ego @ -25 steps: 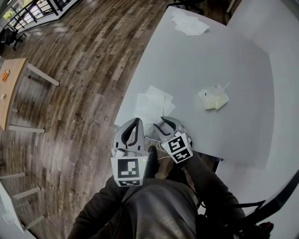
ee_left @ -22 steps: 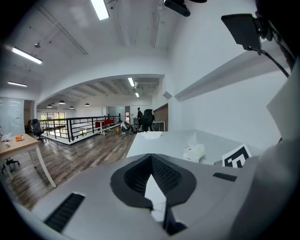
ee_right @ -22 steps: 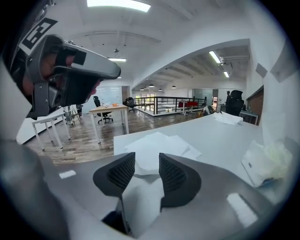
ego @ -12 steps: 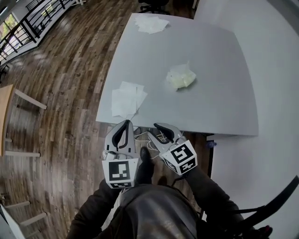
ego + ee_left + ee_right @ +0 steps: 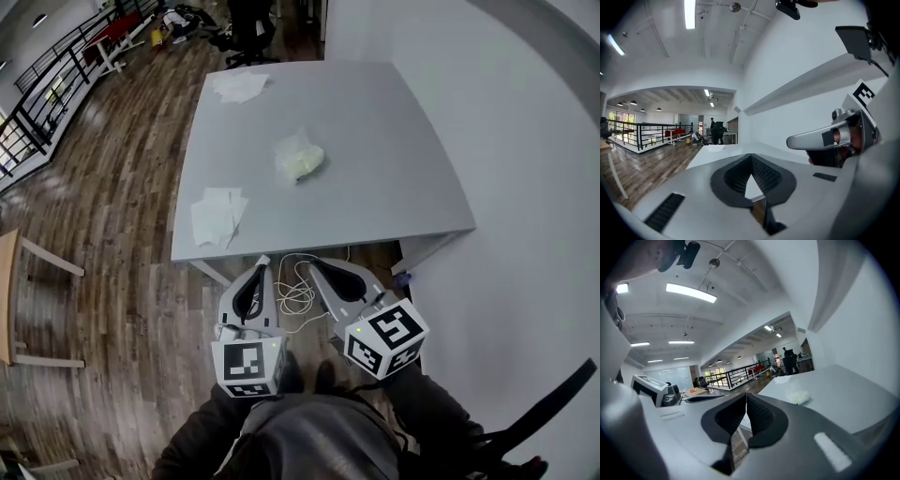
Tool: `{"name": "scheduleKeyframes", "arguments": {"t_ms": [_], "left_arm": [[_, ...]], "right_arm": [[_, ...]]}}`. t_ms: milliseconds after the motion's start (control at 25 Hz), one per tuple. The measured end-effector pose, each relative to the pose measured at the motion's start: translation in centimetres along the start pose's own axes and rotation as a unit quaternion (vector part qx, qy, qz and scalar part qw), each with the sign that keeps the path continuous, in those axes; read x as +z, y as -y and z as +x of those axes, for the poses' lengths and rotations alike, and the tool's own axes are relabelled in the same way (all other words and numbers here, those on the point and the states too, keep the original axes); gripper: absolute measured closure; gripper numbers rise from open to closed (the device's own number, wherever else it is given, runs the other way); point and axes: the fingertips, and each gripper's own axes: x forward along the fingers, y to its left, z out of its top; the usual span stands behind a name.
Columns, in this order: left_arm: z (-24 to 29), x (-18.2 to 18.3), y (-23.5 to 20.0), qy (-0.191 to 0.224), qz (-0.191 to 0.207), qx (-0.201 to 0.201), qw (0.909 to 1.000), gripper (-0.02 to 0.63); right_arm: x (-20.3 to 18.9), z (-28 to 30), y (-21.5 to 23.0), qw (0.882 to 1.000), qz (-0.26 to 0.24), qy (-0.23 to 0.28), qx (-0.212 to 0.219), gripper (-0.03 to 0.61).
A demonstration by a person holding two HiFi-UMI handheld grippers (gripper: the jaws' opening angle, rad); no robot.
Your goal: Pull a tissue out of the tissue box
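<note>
Table ahead, left gripper pinched together, right gripper jaws closing empty, tissue pack, 2 tissue piles

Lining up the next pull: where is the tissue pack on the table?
Head view: the tissue pack lies slightly left of centre on the grey table, between the far-corner tissues and the near-edge tissues.

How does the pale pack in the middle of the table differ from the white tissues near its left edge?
The pack is pale yellow-green; the tissues are white. The pack is crumpled and bulges upward, while the tissues lie flat in a loose, overlapping pile. The pack sits near the middle of the table, whereas the tissues lie close to its near left edge. Both rest on the table, untouched.
</note>
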Motion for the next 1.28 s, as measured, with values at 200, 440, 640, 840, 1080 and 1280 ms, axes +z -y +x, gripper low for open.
{"name": "scheduleKeyframes", "arguments": {"t_ms": [200, 440, 640, 840, 1080, 1280], "left_arm": [[-1.5, 1.4, 1.0, 0.017, 0.016, -0.030, 0.9993, 0.615], [-1.4, 2.4, 1.4, 0.032, 0.025, -0.064, 0.9971, 0.615], [-1.1, 3.3, 3.4, 0.028, 0.035, -0.096, 0.9944, 0.615], [-0.4, 3.9, 4.5, 0.031, 0.041, -0.107, 0.9929, 0.615], [0.4, 4.0, 5.4, 0.042, 0.042, -0.114, 0.9917, 0.615], [0.5, 3.5, 6.5, 0.033, 0.040, -0.125, 0.9908, 0.615]], "right_arm": [[0.7, -0.8, -2.3, 0.998, 0.049, 0.030, 0.003, 0.577], [1.4, -0.1, -3.1, 0.999, 0.019, 0.039, -0.026, 0.577], [3.0, -0.9, -2.7, 0.997, -0.004, 0.054, -0.048, 0.578], [4.0, -1.5, -2.0, 0.996, -0.009, 0.071, -0.052, 0.578], [4.3, -2.1, -1.2, 0.996, -0.010, 0.070, -0.062, 0.578], [3.8, -3.0, -0.6, 0.995, -0.005, 0.066, -0.073, 0.578]]}}
